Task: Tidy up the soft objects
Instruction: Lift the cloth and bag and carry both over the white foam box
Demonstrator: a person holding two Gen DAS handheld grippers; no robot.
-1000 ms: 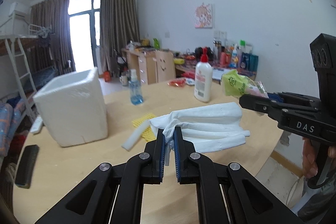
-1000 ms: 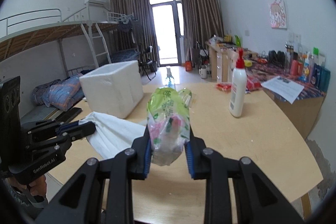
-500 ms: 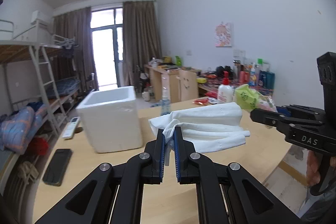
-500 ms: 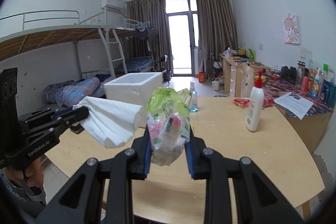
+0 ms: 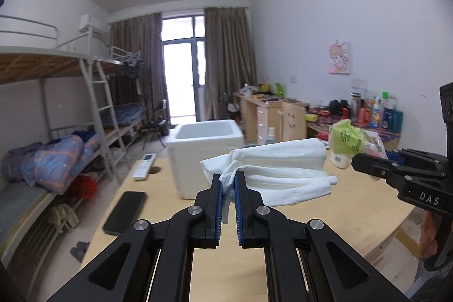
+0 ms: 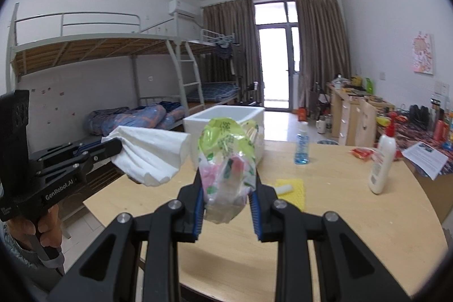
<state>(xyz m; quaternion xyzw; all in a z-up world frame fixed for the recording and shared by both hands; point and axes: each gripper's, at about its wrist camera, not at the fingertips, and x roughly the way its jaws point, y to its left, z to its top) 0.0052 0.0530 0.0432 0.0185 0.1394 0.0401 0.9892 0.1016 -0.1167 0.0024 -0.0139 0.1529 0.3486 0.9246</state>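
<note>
My left gripper (image 5: pixel 228 183) is shut on a white cloth (image 5: pixel 271 169) and holds it in the air above the wooden table (image 5: pixel 339 214). The cloth also shows in the right wrist view (image 6: pixel 153 157), hanging from the left gripper (image 6: pixel 113 146). My right gripper (image 6: pixel 228 183) is shut on a green and clear plastic bag (image 6: pixel 226 157) with colourful contents, held above the table. That bag shows in the left wrist view (image 5: pixel 351 139) at the right gripper's tips (image 5: pixel 365 163). An open white foam box (image 5: pixel 203 154) stands on the table ahead; it also shows in the right wrist view (image 6: pixel 226 115).
On the table lie a black phone (image 5: pixel 124 212), a remote (image 5: pixel 144 170), a yellow cloth with a white stick (image 6: pixel 291 193), a blue spray bottle (image 6: pixel 302 143) and a white lotion bottle (image 6: pixel 380 166). A bunk bed (image 6: pixel 85 70) stands left, cluttered desks (image 5: pixel 283 115) right.
Both grippers have risen and turned left with their loads. The cloth is lifted clear of the table, and the foam box now sits straight ahead.
</note>
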